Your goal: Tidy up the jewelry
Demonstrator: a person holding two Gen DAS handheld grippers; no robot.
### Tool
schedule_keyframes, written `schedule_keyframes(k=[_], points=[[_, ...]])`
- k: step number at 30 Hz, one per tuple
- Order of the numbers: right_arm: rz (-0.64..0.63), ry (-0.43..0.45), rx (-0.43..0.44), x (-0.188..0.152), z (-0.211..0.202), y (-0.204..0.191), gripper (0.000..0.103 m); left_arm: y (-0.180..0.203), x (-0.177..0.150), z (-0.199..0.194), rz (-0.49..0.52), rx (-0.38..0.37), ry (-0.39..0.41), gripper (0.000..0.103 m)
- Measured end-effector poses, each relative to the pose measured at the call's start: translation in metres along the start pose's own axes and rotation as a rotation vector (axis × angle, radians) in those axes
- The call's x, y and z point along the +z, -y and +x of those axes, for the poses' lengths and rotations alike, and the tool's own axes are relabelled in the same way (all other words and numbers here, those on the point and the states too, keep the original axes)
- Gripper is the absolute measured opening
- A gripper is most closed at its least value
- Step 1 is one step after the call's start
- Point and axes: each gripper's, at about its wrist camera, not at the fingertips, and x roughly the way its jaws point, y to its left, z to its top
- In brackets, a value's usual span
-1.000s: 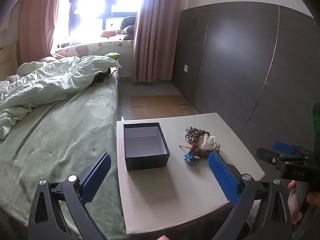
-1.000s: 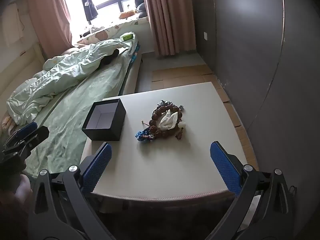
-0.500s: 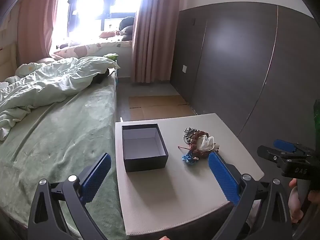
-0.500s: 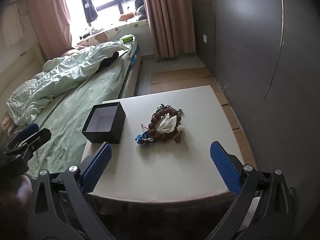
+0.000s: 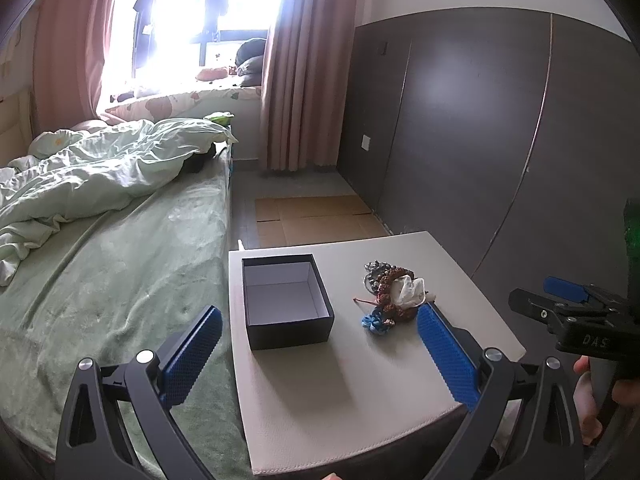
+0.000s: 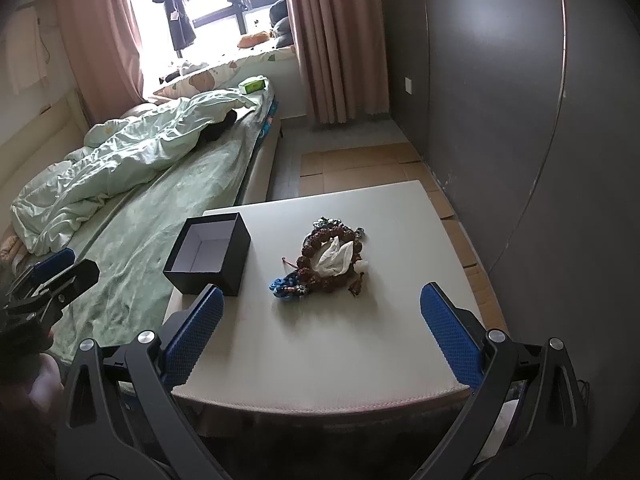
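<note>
Blue ribbed pads are lining both hand-held tools, and each pair is standing wide apart with nothing between them. The left gripper (image 5: 318,354) is hovering over the near left part of the pale table (image 5: 360,392), its left pad hanging past the table edge above the green bed cover (image 5: 120,264), its right pad sitting low just in front of the jewelry pile (image 5: 394,300). The left wrist view is looking straight down into the black box (image 5: 286,300), showing its bare pale floor and all four inner walls; it is also catching the right gripper from the side at the far right edge, with part of a hand (image 5: 588,400) gripping its handle. The right wrist view is showing only a slice of the black box (image 6: 208,254) interior, but it is laying the jewelry pile (image 6: 326,258) out more plainly: a ring of brown beads around a crumpled white piece, darker beads behind, a blue knotted piece at its near left. From the right gripper (image 6: 322,338), the pile is lying ahead on the table, roughly centred between the spread pads and well apart from them, with the box to the pile's left, near the left pad's tip. The left gripper is appearing at that view's left edge, over the bed.
</note>
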Motion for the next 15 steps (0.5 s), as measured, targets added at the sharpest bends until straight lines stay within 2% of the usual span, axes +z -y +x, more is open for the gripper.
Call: schedule_keyframes(k=[15], points=[[0.001,0.055,0.004,0.0000,-0.0031,-0.0014,0.098,0.0074,-0.0001,-0.0046,0.013,-0.010,0.017,0.095]])
